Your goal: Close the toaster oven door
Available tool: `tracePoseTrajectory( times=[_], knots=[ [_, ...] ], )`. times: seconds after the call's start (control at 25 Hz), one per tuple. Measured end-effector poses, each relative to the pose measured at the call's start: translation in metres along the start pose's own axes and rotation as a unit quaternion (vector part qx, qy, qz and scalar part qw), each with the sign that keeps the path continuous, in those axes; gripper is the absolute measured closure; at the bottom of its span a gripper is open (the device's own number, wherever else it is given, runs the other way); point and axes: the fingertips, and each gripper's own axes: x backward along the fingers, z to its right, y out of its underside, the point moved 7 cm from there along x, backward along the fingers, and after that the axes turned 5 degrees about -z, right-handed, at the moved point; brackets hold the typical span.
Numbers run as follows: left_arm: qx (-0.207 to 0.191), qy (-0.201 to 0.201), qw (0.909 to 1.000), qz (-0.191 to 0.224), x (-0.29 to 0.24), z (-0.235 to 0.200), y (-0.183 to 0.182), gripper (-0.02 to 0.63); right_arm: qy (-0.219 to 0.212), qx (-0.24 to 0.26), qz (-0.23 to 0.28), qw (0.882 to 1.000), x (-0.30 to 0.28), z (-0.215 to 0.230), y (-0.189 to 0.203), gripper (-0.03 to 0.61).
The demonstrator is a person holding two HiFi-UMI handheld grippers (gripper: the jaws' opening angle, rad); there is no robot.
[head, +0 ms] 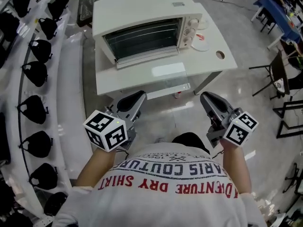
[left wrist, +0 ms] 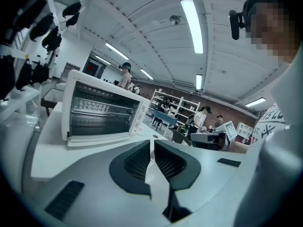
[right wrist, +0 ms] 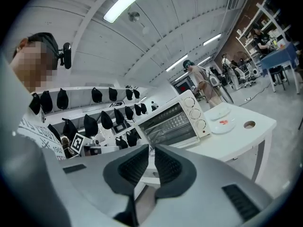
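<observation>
**Desk:** Where's the toaster oven?

**Operator:** I see the toaster oven (head: 142, 20) on the white table (head: 137, 82), towards its back left part, front turned to me. Its glass door (head: 144, 39) stands upright, flush against the front as far as I can tell. Three knobs (head: 189, 32) run down the panel at the door's right.

**Desk:** Your grippers?

**Operator:** Both are low and close to my body, well apart from the table. The left gripper (head: 138, 97) points up at the table's near left corner, and the right gripper (head: 206, 98) points at the near right leg. Neither touches anything.

**Desk:** Jaws?

**Operator:** On the left, my own camera shows the two dark pads brought together, only a thin slit between them, nothing in it. The right is the same: pads together, empty. In both gripper views the oven sits beyond the tips, out of reach.

**Desk:** Anything else on the table?

**Operator:** White plates (head: 201, 44) just beside the oven's right side, one with a small red mark. There is a round hole (head: 220, 55) in the tabletop near the right edge. To my left, a rack of black caps (head: 35, 72) runs along the wall. To my right, a dark chair (head: 279, 72) stands on the floor.
</observation>
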Motion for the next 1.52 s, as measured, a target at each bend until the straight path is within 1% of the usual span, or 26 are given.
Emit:
tracePoseTrajectory(
  times=[0.08,0.12,0.16,0.2,0.24,0.28,0.32,0.44,0.48,0.56,0.68,0.8,0.92,1.04,1.24,1.4,1.52],
  knots=[
    [0.007,-0.028,0.9996,-0.001,0.009,-0.010,0.006,0.581,-0.004,0.003,-0.007,1.000,-0.004,0.005,-0.001,0.549],
    [0.009,-0.040,0.9992,-0.001,0.013,-0.014,0.009,0.580,-0.006,0.006,-0.012,1.000,-0.007,0.008,-0.001,0.537],
    [0.010,-0.051,0.9987,-0.001,0.017,-0.019,0.013,0.573,-0.007,0.010,-0.020,1.000,-0.011,0.011,-0.002,0.494],
    [0.009,-0.062,0.9980,0.000,0.021,-0.023,0.016,0.535,-0.011,0.015,-0.029,0.999,-0.015,0.015,-0.002,0.423],
    [0.006,-0.074,0.9973,-0.001,0.024,-0.027,0.019,0.473,-0.016,0.022,-0.038,0.999,-0.019,0.019,-0.002,0.404],
    [0.000,-0.085,0.9964,-0.003,0.026,-0.031,0.022,0.441,-0.021,0.031,-0.049,0.998,-0.023,0.023,-0.002,0.399],
    [-0.008,-0.095,0.9954,-0.007,0.027,-0.033,0.026,0.423,-0.026,0.042,-0.060,0.997,-0.028,0.028,-0.002,0.393],
    [-0.029,-0.123,0.9917,-0.025,0.028,-0.040,0.037,0.354,-0.030,0.085,-0.093,0.992,-0.039,0.043,-0.002,0.333],
    [-0.029,-0.131,0.9905,-0.032,0.029,-0.042,0.042,0.339,-0.031,0.100,-0.103,0.989,-0.042,0.047,-0.002,0.313],
    [-0.020,-0.149,0.9877,-0.044,0.032,-0.047,0.053,0.313,-0.033,0.128,-0.123,0.984,-0.049,0.057,0.001,0.297],
    [-0.008,-0.179,0.9825,-0.050,0.030,-0.059,0.070,0.304,-0.028,0.151,-0.162,0.975,-0.057,0.079,0.015,0.277],
    [-0.002,-0.192,0.9794,-0.063,0.024,-0.069,0.093,0.296,-0.017,0.146,-0.206,0.967,-0.064,0.106,0.038,0.267],
    [-0.020,-0.206,0.9742,-0.090,0.015,-0.082,0.115,0.288,-0.005,0.144,-0.226,0.963,-0.075,0.127,0.059,0.267],
    [-0.016,-0.221,0.9694,-0.106,0.005,-0.093,0.141,0.288,-0.002,0.157,-0.246,0.956,-0.081,0.140,0.083,0.267],
    [0.000,-0.248,0.9626,-0.109,-0.016,-0.112,0.171,0.288,-0.016,0.153,-0.257,0.954,-0.098,0.152,0.112,0.267],
    [0.011,-0.258,0.9601,-0.108,-0.032,-0.125,0.184,0.290,-0.025,0.158,-0.264,0.951,-0.115,0.157,0.129,0.267],
    [0.022,-0.261,0.9598,-0.101,-0.039,-0.138,0.190,0.290,-0.025,0.157,-0.256,0.953,-0.125,0.160,0.137,0.267]
  ],
)
